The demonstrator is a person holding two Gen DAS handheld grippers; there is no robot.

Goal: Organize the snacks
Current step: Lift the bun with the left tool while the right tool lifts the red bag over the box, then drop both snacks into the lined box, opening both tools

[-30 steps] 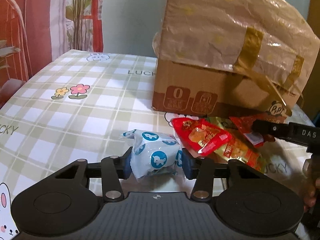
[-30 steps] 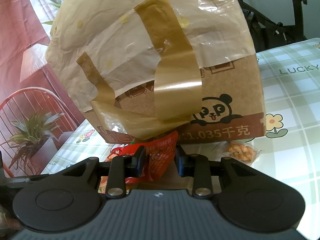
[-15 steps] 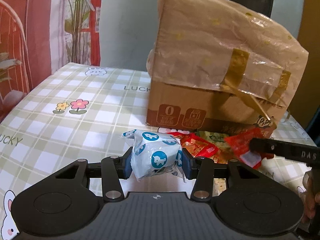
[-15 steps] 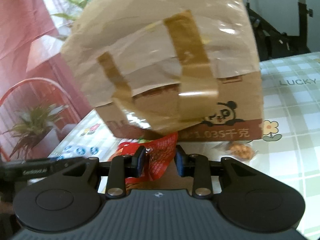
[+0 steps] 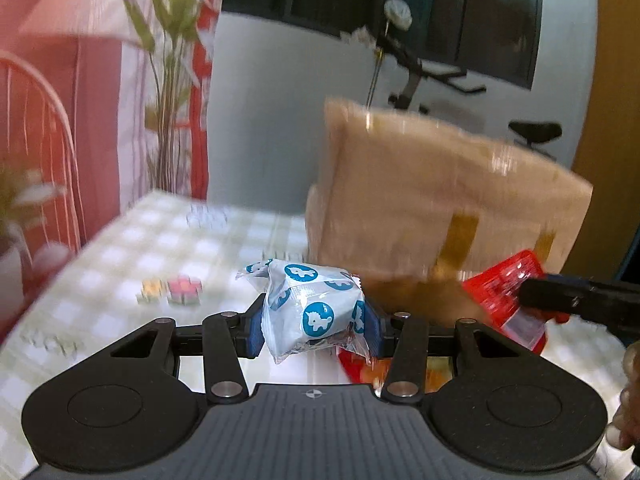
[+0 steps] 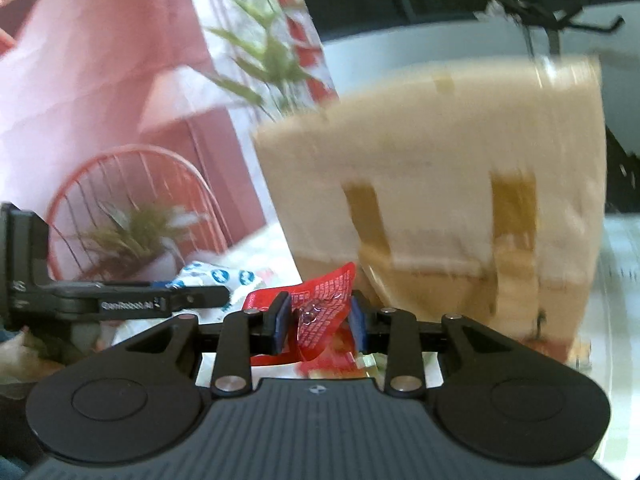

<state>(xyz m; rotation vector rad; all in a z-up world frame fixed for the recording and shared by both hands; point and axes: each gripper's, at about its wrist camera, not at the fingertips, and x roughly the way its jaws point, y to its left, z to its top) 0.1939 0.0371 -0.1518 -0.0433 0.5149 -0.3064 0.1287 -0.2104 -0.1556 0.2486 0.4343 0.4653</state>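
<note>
Both grippers higher now: white packet (image 5: pixel 316 312) between left fingers (image 5: pixel 253 330), red (image 6: pixel 320 312) between right.

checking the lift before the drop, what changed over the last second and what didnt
Both grippers have risen: the cardboard box now sits lower in each view and the wall behind it shows. The left gripper carried the white and blue packet up, the right gripper the red packet, clear of the checked tablecloth. Unchanged: both jaws stay clamped, nothing let go; the box and leftover snacks by its base did not move.
</note>
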